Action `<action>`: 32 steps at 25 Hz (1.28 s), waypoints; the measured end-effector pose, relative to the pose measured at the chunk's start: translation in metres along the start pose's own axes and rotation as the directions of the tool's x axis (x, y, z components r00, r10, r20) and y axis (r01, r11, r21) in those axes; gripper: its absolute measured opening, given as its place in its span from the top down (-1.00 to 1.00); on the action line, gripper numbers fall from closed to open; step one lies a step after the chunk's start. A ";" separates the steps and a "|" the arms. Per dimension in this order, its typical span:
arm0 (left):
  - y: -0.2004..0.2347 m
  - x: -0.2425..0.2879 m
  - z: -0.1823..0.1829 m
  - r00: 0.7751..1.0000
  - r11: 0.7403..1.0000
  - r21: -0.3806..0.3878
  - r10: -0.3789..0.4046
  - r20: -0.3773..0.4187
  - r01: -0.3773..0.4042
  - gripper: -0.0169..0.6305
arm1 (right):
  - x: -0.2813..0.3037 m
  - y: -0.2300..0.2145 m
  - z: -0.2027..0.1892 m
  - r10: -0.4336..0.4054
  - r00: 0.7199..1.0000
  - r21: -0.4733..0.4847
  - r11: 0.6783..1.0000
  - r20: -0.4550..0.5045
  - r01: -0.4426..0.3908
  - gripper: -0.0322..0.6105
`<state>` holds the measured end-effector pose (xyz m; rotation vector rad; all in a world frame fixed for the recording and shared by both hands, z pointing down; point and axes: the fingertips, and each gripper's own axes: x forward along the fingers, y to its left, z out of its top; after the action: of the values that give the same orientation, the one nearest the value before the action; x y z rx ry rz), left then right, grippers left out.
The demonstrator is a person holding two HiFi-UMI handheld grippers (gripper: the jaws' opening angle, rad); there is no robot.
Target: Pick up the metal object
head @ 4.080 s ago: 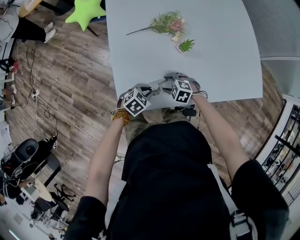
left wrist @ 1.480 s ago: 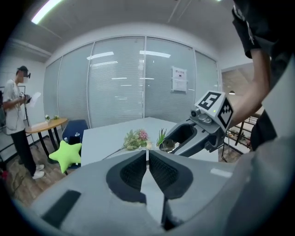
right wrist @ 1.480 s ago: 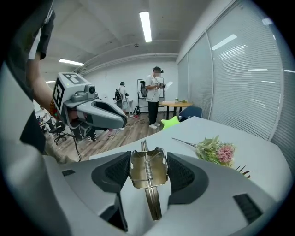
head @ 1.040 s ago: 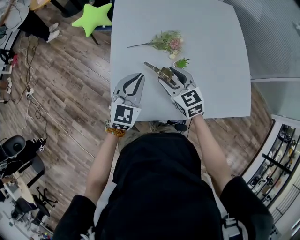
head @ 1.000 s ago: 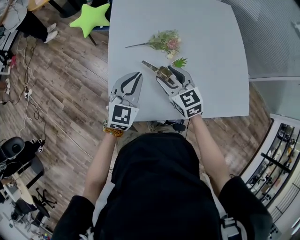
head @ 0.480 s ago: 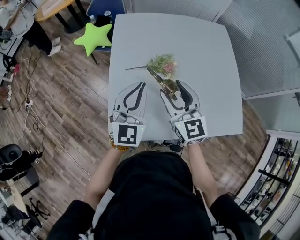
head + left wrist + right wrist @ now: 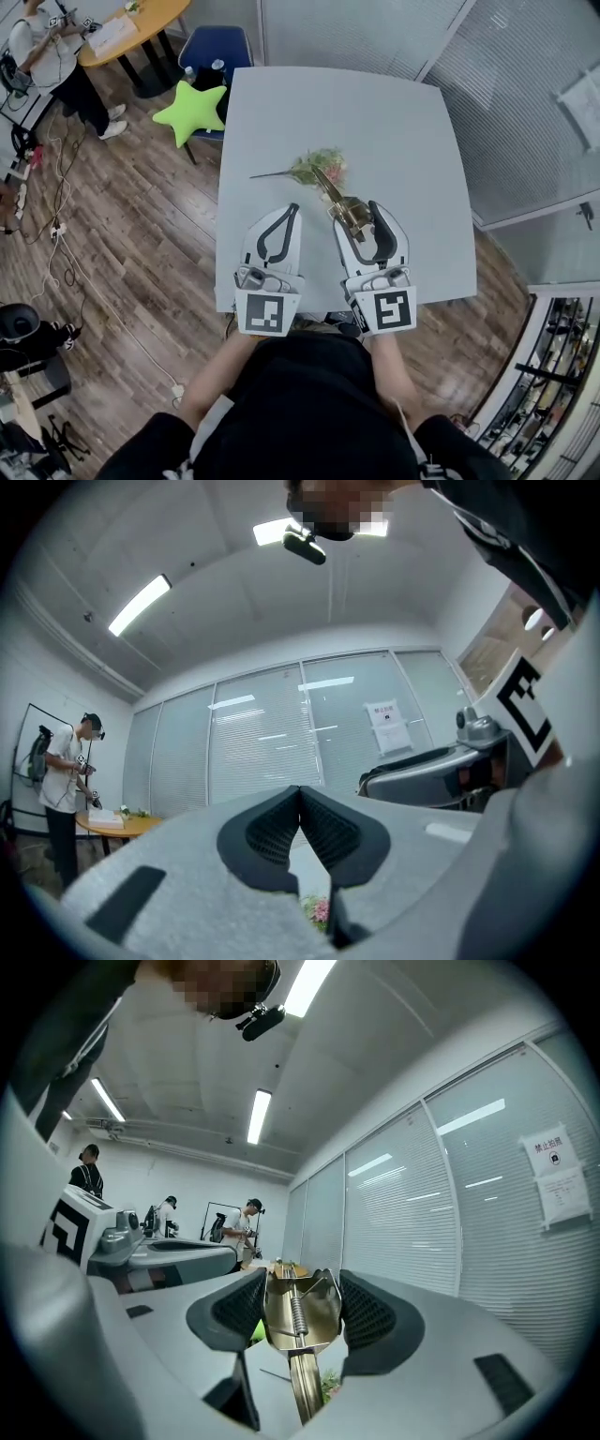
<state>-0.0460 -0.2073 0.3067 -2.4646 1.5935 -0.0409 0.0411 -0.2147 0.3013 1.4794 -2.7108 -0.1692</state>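
The right gripper (image 7: 360, 210) clamps its jaws on the wide sprung end of the metal object (image 7: 302, 1321), for a firm hold above the table (image 7: 412, 131); the left gripper (image 7: 292, 208), not needed, has its jaws together.

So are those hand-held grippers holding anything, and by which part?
The right hand-held gripper clamps the gold-coloured metal spring clip by its wide sprung end; the left hand-held gripper is shut on nothing.
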 end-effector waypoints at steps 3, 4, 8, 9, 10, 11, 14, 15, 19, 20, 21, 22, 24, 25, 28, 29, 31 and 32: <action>-0.008 -0.003 0.008 0.999 0.999 -0.034 0.023 0.034 -0.022 0.95 | -0.007 0.000 0.004 -0.028 1.000 -0.006 1.000 0.010 0.028 0.14; -0.011 -0.004 0.011 0.999 0.999 -0.039 0.021 0.042 -0.020 0.95 | -0.009 0.000 0.007 -0.038 0.999 -0.003 0.999 0.015 0.038 0.14; -0.019 -0.008 0.012 0.999 0.998 -0.060 0.009 0.039 -0.007 0.95 | -0.011 -0.001 0.007 -0.055 0.998 0.011 0.998 0.019 0.055 0.14; -0.021 -0.009 0.011 0.999 0.998 -0.065 0.008 0.040 -0.005 0.95 | -0.011 0.000 0.005 -0.054 0.998 0.014 0.998 0.014 0.054 0.14; -0.023 -0.009 0.010 0.999 0.997 -0.072 0.007 0.039 -0.004 0.95 | -0.013 0.001 0.004 -0.053 0.999 0.016 0.998 0.010 0.053 0.14; -0.025 -0.010 0.009 0.999 0.997 -0.078 0.005 0.035 -0.002 0.95 | -0.014 0.001 0.003 -0.053 0.999 0.017 0.998 0.008 0.053 0.14; -0.026 -0.010 0.007 1.000 0.997 -0.077 -0.002 0.028 0.004 0.95 | -0.015 -0.001 0.003 -0.059 0.998 0.021 0.998 0.012 0.059 0.14; -0.026 -0.010 0.006 1.000 0.997 -0.073 -0.003 0.027 0.005 0.95 | -0.015 -0.002 0.003 -0.062 0.998 0.022 0.998 0.013 0.061 0.14; -0.024 -0.010 0.004 0.999 0.998 -0.067 0.003 0.037 -0.001 0.95 | -0.015 -0.003 0.000 -0.068 0.998 0.017 0.998 0.007 0.068 0.14; -0.024 -0.011 0.003 0.999 0.998 -0.063 0.003 0.035 -0.001 0.95 | -0.015 -0.002 -0.002 -0.068 0.998 0.015 0.998 0.001 0.068 0.14; -0.024 -0.012 0.001 1.000 0.998 -0.066 0.005 0.030 -0.003 0.95 | -0.017 -0.001 -0.004 -0.069 0.998 0.014 0.998 -0.006 0.069 0.15; -0.025 -0.014 0.000 1.000 0.997 -0.076 0.009 0.024 -0.007 0.95 | -0.017 0.001 -0.006 -0.069 0.998 0.014 0.998 -0.011 0.069 0.15; -0.023 -0.016 -0.002 1.000 0.996 -0.088 0.015 0.021 -0.013 0.95 | -0.018 0.004 -0.007 -0.069 0.998 0.016 0.997 -0.013 0.069 0.15; -0.023 -0.017 -0.002 1.000 0.996 -0.086 0.016 0.020 -0.014 0.95 | -0.018 0.004 -0.007 -0.070 0.997 0.017 0.997 -0.013 0.070 0.15; -0.022 -0.017 -0.003 1.000 0.996 -0.082 0.016 0.013 -0.015 0.95 | -0.019 0.004 -0.006 -0.075 0.997 0.019 0.997 -0.010 0.075 0.15; -0.022 -0.017 -0.003 1.000 0.996 -0.083 0.017 0.010 -0.017 0.95 | -0.019 0.004 -0.006 -0.077 0.997 0.020 0.997 -0.010 0.077 0.15; -0.023 -0.017 -0.005 1.000 0.997 -0.080 0.018 0.008 -0.018 0.95 | -0.020 0.003 -0.009 -0.081 0.997 0.023 0.996 -0.012 0.081 0.15; -0.024 -0.018 -0.006 1.000 0.997 -0.077 0.017 0.005 -0.017 0.95 | -0.020 0.003 -0.010 -0.083 0.996 0.023 0.996 -0.014 0.083 0.15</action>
<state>-0.0325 -0.1826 0.3190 -2.5058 1.6436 0.0304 0.0502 -0.1972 0.3115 1.5947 -2.6518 -0.1309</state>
